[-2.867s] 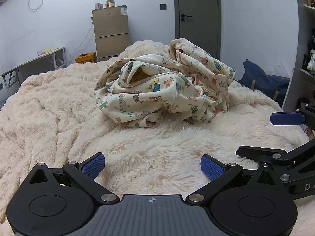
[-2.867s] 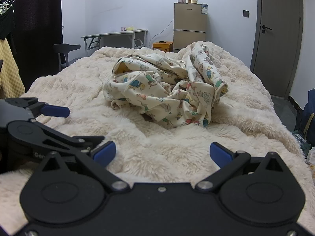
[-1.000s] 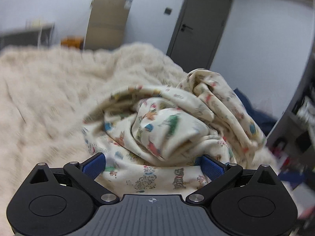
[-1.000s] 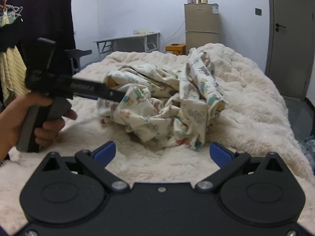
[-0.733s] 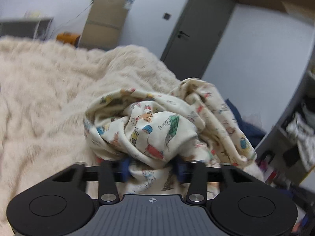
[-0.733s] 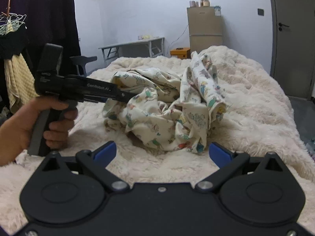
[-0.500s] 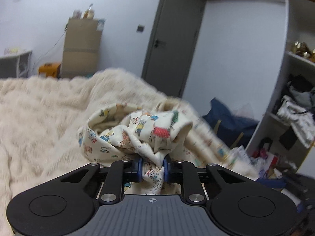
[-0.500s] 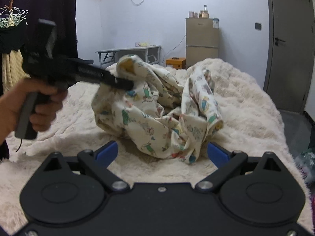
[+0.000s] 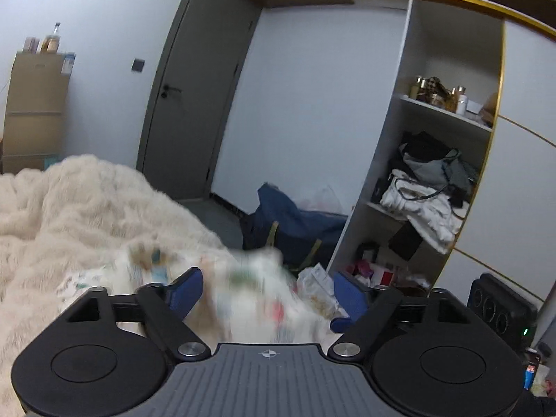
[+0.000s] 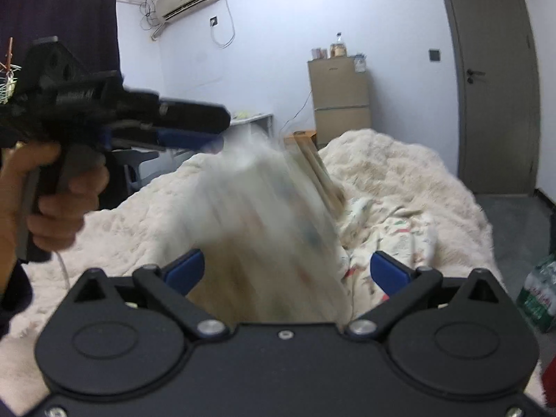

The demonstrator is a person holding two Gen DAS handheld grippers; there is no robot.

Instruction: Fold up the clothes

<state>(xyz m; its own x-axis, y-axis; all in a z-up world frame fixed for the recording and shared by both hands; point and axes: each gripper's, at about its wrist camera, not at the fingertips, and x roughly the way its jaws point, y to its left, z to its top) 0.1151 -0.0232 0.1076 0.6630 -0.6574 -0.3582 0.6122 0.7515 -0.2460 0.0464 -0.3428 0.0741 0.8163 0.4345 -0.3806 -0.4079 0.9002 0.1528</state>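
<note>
Shaking the printed garment (image 10: pixel 264 215) out at frame centre above the fluffy bed cover (image 10: pixel 399 166), the left gripper (image 9: pixel 266 295) is opening, cloth blurred between its 2 pads, unpressed. The right gripper (image 10: pixel 286 271) gapes empty. Best pinch a seam next. Blur hides the garment's edges and shape.

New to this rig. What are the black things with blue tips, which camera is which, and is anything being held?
They are hand-held two-finger grippers, one in each of a person's hands, each with a fisheye camera looking along its fingers. In its own view the left gripper is opening, with blurred printed cloth between its pads, not pinched. The right view shows the right gripper open, the left hand, and the cloth falling onto the fluffy blanket. Nothing is held.
</note>
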